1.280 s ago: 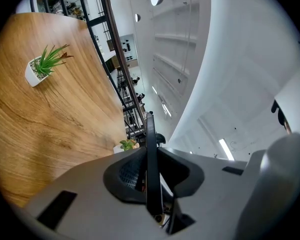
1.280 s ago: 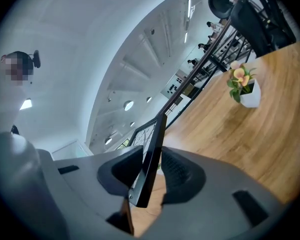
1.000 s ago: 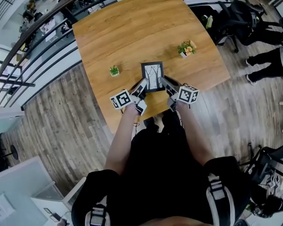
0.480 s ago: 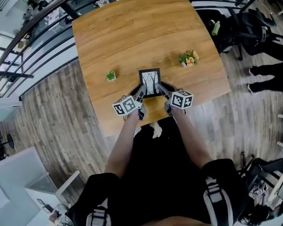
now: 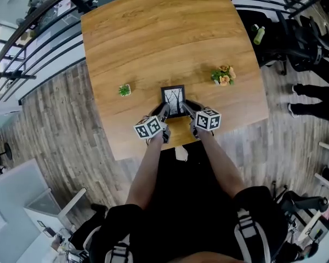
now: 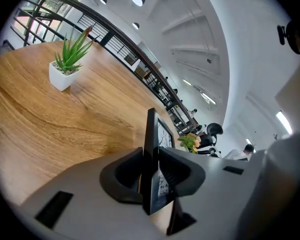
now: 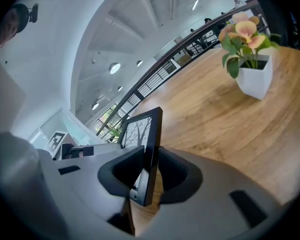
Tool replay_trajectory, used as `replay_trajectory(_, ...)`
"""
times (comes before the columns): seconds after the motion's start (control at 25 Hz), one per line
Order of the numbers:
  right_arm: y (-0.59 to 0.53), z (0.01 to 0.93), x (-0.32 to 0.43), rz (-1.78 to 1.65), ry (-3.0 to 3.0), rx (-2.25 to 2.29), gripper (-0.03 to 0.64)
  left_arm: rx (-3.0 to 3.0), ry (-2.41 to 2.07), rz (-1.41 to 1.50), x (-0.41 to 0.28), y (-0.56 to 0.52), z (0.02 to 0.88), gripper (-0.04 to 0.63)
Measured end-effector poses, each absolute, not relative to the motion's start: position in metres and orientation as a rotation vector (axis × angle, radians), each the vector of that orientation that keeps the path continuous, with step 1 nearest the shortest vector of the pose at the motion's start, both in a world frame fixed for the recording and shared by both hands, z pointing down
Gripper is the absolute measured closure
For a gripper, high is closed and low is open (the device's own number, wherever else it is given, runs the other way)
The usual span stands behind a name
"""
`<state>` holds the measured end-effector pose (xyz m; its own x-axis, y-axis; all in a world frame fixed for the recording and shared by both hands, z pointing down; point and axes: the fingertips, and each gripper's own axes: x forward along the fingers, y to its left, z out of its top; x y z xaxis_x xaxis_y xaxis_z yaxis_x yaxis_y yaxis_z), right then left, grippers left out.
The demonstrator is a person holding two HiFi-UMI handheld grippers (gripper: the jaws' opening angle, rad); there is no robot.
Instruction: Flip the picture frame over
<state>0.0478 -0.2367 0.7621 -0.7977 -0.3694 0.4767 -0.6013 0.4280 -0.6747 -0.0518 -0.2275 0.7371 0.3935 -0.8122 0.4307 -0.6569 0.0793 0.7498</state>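
Flip not done: picture frame [image 5: 174, 99] is face-up near the desk's [image 5: 153, 37] front edge, left gripper [image 5: 163, 112] and right gripper [image 5: 187, 108] each pinched narrowly on a side edge, whole turnover left.

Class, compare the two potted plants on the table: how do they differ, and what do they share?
The spiky plant has only green leaves; the flowering plant bears peach blooms. The spiky plant stands left of the picture frame, the flowering plant right. Both stand upright, white-potted, on the table.
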Motion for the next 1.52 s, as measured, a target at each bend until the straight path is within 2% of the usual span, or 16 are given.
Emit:
replay_trajectory(0.24,-0.239,0.791,0.046,1.315,-2.354,0.786,0.518,1.544,-1.422,-0.116,-0.054,-0.227,0.766,0.483)
replay_trajectory(0.84,-0.249,0.817,0.035,1.051,-2.262,0.68,0.52,1.511,-1.514,0.109,-0.062,-0.228,0.799,0.476)
replay_trajectory(1.16,-0.248,0.821,0.032,0.815,-2.241,0.666,0.502,1.586,-1.58,0.3,-0.059,-0.231,0.803,0.472)
replay_trajectory(1.4,-0.245,0.821,0.032,0.772,-2.226,0.628,0.485,1.598,-1.586,0.329,-0.057,-0.23,0.803,0.472)
replay_trajectory(1.52,-0.243,0.82,0.03,0.766,-2.231,0.604,0.454,1.589,-1.589,0.322,-0.057,-0.231,0.802,0.471)
